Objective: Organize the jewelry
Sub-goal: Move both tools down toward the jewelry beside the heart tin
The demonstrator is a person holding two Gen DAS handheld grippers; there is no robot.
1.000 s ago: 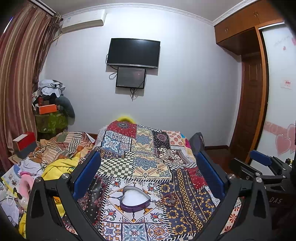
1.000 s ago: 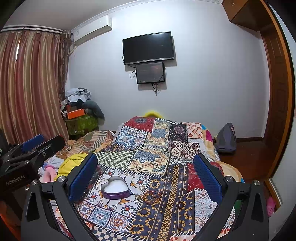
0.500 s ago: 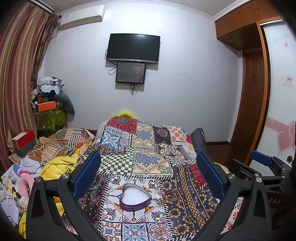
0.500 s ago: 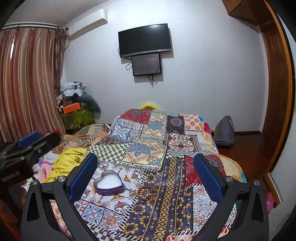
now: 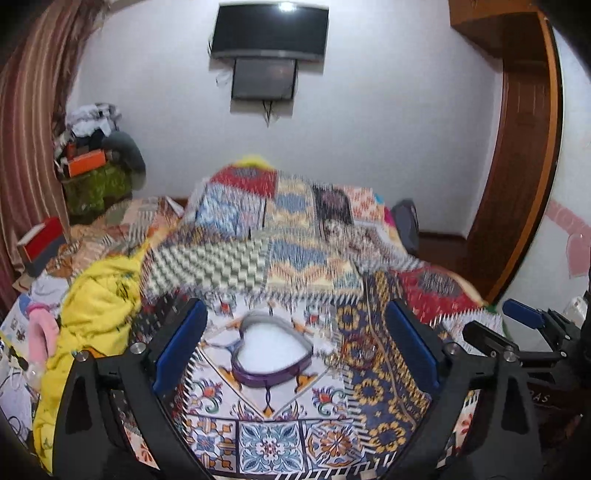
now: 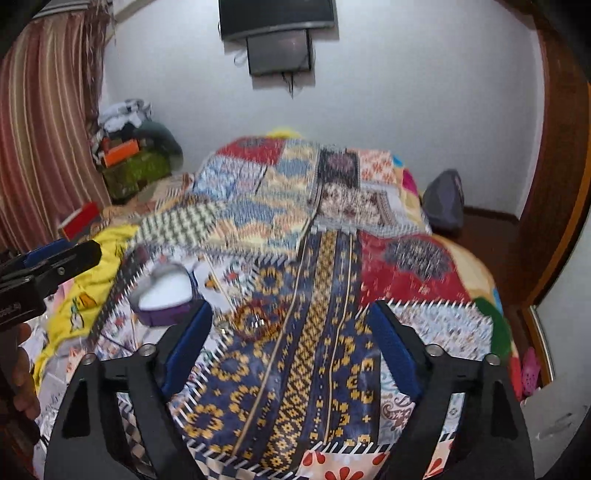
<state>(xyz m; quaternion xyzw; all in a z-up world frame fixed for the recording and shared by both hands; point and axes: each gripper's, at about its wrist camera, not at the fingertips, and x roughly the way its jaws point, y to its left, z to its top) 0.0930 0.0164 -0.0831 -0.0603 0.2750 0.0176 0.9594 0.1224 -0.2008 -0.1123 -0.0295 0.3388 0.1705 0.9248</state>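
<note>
A big patchwork blanket (image 6: 332, 369) fills the lower frame. The heart box (image 5: 271, 349) sits open at lower middle. The small bracelet (image 6: 255, 319) lies just right of it. The left gripper (image 5: 295, 350) and right gripper (image 6: 291, 347) both have jaws spread wide, holding nothing. Go down slowly and pinch only the beads, not the cloth.

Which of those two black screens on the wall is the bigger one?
The upper screen is the bigger: wide, mounted highest on the wall. The smaller screen hangs directly beneath it, with cables dangling below.
</note>
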